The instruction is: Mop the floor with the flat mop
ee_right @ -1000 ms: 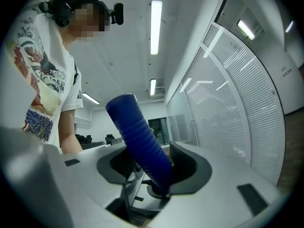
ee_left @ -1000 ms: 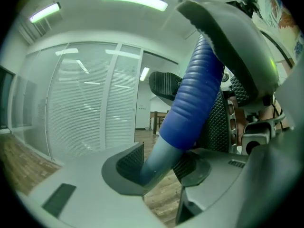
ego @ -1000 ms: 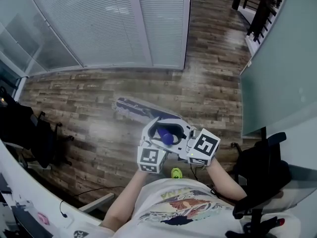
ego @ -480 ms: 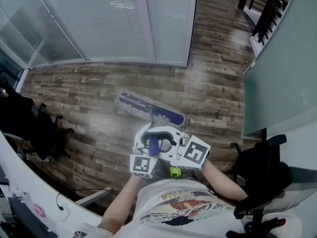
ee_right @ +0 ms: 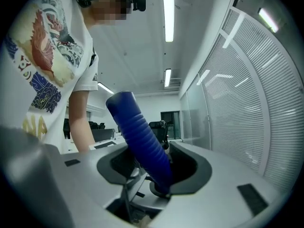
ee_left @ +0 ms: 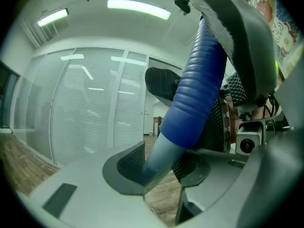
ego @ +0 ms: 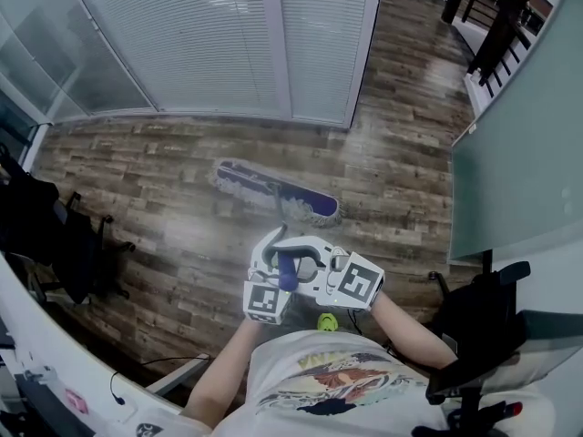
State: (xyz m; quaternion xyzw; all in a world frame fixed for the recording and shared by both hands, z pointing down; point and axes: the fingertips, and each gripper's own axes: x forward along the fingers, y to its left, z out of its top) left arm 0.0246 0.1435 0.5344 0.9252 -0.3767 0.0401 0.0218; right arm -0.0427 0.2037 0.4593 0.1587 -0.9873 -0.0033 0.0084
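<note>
So, both grippers clamp the mop handle right in front of the person: L gripper closed on the grey pole just below the blue grip, R gripper closed round the grip itself. Further out, the mop head lies flat on the wood floor, near the blinds.

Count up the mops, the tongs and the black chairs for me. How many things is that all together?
Mops: 1, the flat mop.
Tongs: 2, the left tongs and the right tongs, both shut on the mop.
Black chairs: 2, the left chair and the right chair.
Total: 5.
</note>
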